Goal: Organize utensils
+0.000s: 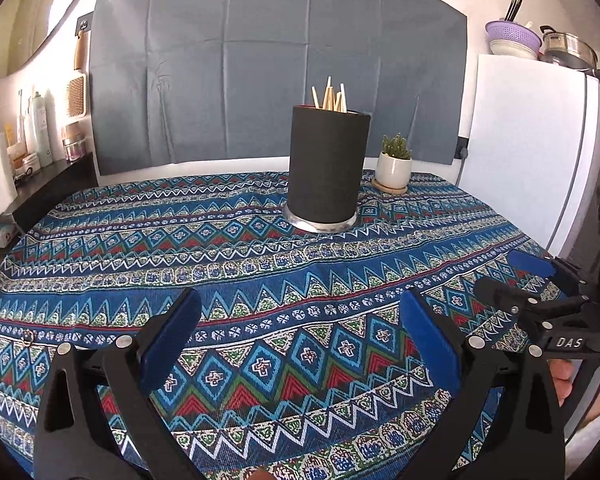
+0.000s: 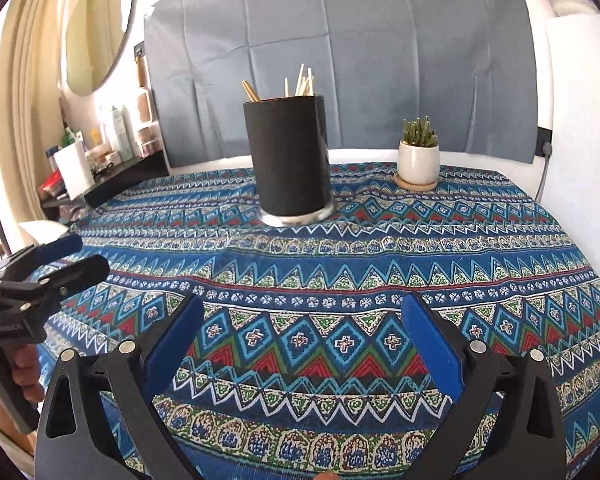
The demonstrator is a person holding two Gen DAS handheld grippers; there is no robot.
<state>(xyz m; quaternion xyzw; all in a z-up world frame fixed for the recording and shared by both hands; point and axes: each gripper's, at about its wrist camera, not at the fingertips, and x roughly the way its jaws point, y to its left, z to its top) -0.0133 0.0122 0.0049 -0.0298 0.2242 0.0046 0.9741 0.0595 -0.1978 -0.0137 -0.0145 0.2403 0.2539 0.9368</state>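
Seemingly finished: wooden utensils (image 1: 332, 98) stand in the black holder (image 1: 326, 168), none visible loose on the counter (image 1: 260, 280), both claws, left claw (image 1: 300, 332) and right claw (image 2: 302, 332), wide and empty.

Left wrist view looked forward along own fingers (image 1: 172, 344), low over table (image 1: 260, 280), facing grey backdrop sheet (image 1: 260, 60). Right wrist view sat alongside, same heading, similar height. Both shared black utensil holder (image 1: 327, 170) (image 2: 290, 156), potted succulent (image 1: 394, 166) (image 2: 419, 156), patterned tablecloth (image 2: 340, 260). Each caught other gripper at frame edge: right gripper (image 1: 512, 276), left gripper (image 2: 80, 256).
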